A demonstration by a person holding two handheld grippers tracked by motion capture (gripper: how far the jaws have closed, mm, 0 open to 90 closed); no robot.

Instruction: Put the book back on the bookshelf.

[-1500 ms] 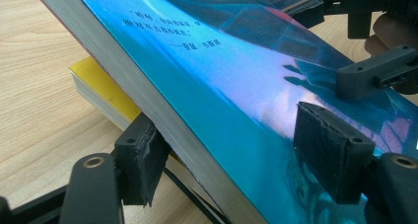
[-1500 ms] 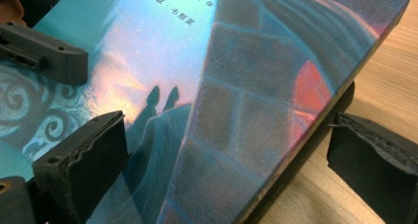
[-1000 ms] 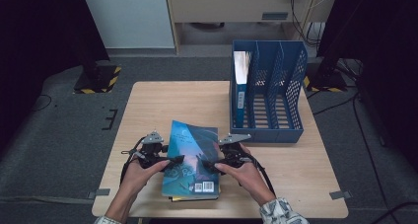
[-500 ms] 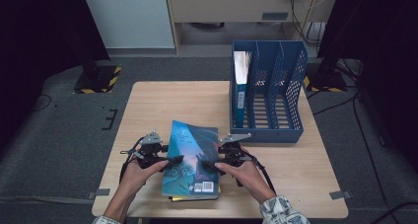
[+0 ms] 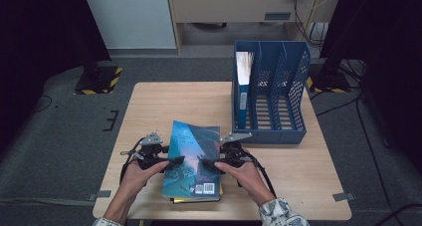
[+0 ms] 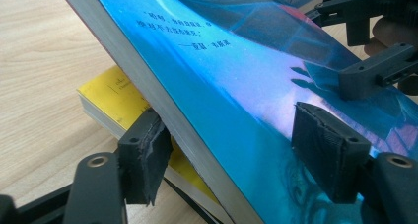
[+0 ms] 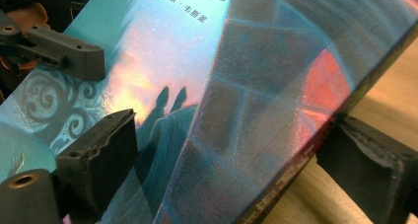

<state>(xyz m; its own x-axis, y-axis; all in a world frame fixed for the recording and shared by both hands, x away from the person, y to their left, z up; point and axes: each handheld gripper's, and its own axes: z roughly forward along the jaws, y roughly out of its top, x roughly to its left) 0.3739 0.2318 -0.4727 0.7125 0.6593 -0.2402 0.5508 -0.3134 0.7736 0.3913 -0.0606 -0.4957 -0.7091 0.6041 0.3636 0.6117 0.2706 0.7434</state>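
High view first: 2 forearms come up from the bottom edge, each hand wrapped round a gripper, and both are aimed inward at the blue book near the front of the tabletop. The left gripper points right from the book's left edge, wrist low over the wood. The right gripper points left from the book's right edge, with a patterned sleeve showing at the wrist.

Left gripper view now: the book is tilted, its page edge raised off a yellow book lying flat beneath it. 1 jaw sits under the page edge against the block of pages, the other lies on the glossy cover, so the book is clamped between them. These jaws have just been closing a little further on it.

Right gripper view: 1 pad rests on the cover, the other sits at the spine side below the book's edge, and the book lies between the 2. These jaws have just been closing as well; whether both pads are pressing yet I cannot tell.

Behind the book, at the right rear of the tabletop, stands a blue file rack with 3 slots. The leftmost slot holds 1 upright book; the other 2 slots look bare.
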